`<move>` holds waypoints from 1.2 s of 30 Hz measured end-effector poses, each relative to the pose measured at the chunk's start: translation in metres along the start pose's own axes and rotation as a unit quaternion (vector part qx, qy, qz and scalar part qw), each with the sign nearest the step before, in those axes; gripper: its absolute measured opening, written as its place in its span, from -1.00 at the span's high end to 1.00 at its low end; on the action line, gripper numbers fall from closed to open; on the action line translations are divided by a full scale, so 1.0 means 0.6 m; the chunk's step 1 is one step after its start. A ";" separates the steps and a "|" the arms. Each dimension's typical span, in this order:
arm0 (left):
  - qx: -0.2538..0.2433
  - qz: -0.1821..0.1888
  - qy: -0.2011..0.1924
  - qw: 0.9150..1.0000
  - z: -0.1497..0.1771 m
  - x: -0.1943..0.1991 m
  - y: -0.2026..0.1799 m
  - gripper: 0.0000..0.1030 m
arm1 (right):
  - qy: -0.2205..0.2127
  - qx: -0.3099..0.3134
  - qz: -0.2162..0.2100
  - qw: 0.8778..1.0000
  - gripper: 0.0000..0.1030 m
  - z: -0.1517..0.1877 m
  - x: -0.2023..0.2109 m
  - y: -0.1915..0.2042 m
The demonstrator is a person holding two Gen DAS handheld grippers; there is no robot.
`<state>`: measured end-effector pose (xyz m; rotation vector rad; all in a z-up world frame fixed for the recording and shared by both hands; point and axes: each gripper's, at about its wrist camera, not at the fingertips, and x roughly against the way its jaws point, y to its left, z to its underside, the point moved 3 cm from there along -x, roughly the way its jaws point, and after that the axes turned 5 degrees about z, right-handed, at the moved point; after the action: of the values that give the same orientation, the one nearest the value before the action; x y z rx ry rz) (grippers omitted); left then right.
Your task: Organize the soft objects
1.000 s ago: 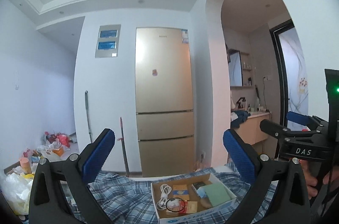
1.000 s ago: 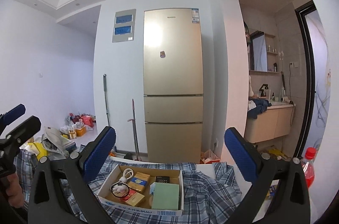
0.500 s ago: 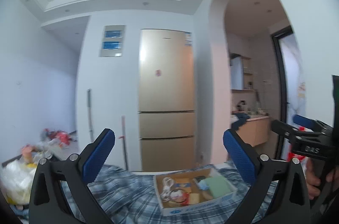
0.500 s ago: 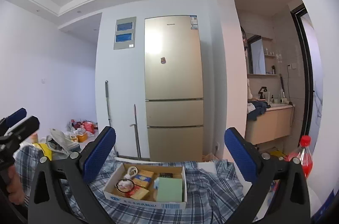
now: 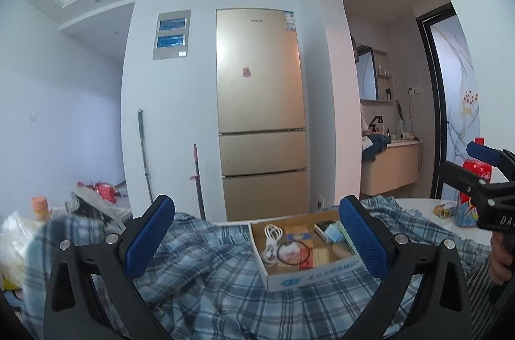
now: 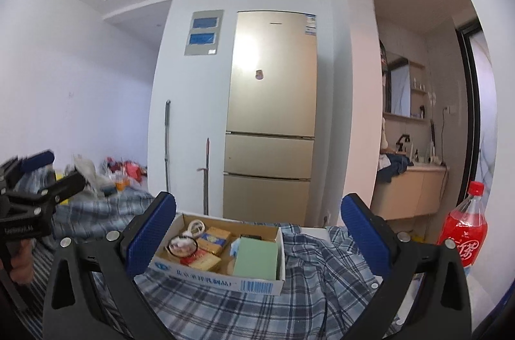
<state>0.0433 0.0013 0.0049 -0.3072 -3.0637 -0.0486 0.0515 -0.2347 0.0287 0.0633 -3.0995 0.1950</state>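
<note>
A blue plaid shirt (image 5: 225, 285) lies rumpled across the table; it also shows in the right wrist view (image 6: 244, 311). A cardboard box (image 5: 309, 277) of small items sits on it, also in the right wrist view (image 6: 225, 275). My left gripper (image 5: 257, 238) is open and empty above the shirt, left of the box. My right gripper (image 6: 259, 238) is open and empty, with the box between its fingers in view. Each gripper shows at the edge of the other's view.
A red soda bottle (image 6: 463, 230) stands at the table's right side, also in the left wrist view (image 5: 473, 176). A gold fridge (image 5: 260, 114) stands behind. Bags and clutter (image 5: 19, 230) lie at the left. A mop and a broom lean on the wall.
Both grippers have tilted down and moved closer to the table; the box and shirt appear larger and the bottle has come into view. Both stay open.
</note>
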 end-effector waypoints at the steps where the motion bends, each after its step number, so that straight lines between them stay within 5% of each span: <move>1: 0.001 0.004 0.004 1.000 0.010 -0.002 -0.001 -1.00 | 0.002 0.000 -0.002 1.000 -0.99 0.008 -0.001 0.003; 11: -0.020 0.001 0.008 1.000 0.027 -0.007 -0.017 -1.00 | 0.034 -0.022 -0.016 0.999 -0.99 0.026 -0.017 -0.009; 36: -0.021 -0.009 -0.001 1.000 0.029 -0.004 -0.011 -1.00 | 0.030 -0.035 -0.015 0.999 -0.99 0.025 -0.012 -0.018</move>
<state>0.0433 -0.0050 -0.0130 -0.2821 -3.0710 -0.1137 0.0589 -0.2469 0.0150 0.0992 -3.0401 0.0853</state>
